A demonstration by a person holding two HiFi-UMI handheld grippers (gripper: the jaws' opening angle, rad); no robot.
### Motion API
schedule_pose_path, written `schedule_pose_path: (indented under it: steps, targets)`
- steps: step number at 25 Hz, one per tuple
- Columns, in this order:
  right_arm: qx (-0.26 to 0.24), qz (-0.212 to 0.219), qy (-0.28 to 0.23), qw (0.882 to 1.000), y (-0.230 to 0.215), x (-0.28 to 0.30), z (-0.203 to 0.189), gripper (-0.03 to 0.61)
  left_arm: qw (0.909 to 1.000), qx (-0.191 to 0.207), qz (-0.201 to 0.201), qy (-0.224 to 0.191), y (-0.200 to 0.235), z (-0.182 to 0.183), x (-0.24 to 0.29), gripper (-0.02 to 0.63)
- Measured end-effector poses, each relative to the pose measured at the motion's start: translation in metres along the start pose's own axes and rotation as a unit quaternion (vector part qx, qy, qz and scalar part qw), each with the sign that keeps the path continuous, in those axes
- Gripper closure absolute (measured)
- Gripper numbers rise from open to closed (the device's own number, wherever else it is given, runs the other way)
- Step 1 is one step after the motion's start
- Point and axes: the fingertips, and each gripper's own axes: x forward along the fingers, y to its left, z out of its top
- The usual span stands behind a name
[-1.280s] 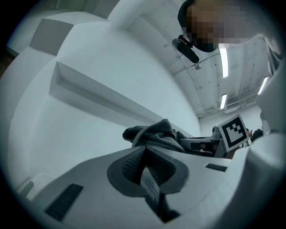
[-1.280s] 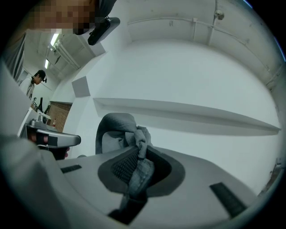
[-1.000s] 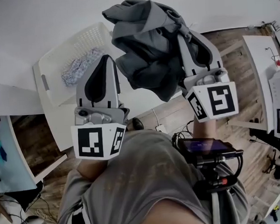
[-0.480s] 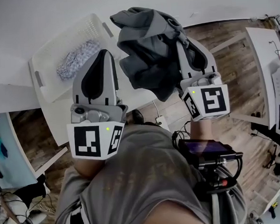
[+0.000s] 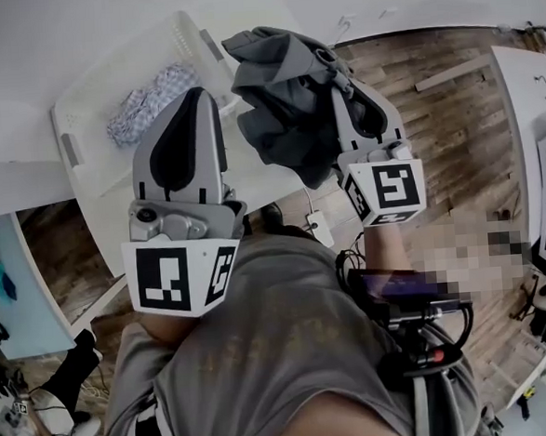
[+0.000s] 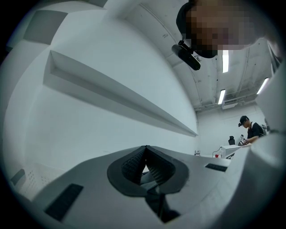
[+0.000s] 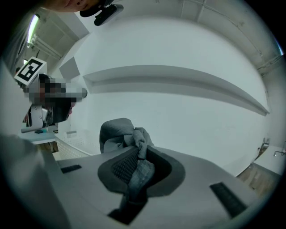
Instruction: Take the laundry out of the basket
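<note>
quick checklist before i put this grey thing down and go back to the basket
1. Right gripper clamped on grey garment: ok, a fold sits between its jaws.
2. Garment outside the basket: ok, it hangs to the basket's right.
3. Left gripper free: ok, jaws together, nothing between.
4. Basket emptied: not ok, a patterned cloth lies inside.
5. Landing spot on the table: cannot tell, the garment hides what is under it.
</note>
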Motion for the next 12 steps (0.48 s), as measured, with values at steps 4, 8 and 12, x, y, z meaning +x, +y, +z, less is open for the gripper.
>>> schedule_pose_path:
  steps: [4,8,12]
  targets:
    - [0.009,0.005,0.03,0.999,0.009,0.014,-0.032,0.529,0.9999,0.002,0.005,0.011,0.007,-0.002,-0.002,0.604]
    - [0.018,0.017,0.065,0.998,0.021,0.022,-0.058,0.525,0.9996,0.006,0.013,0.026,0.01,0.001,-0.008,0.604]
    - [0.017,0.033,0.086,0.996,0.033,0.041,-0.086,0.522,0.9989,0.007,0.021,0.041,0.02,-0.014,-0.005,0.605]
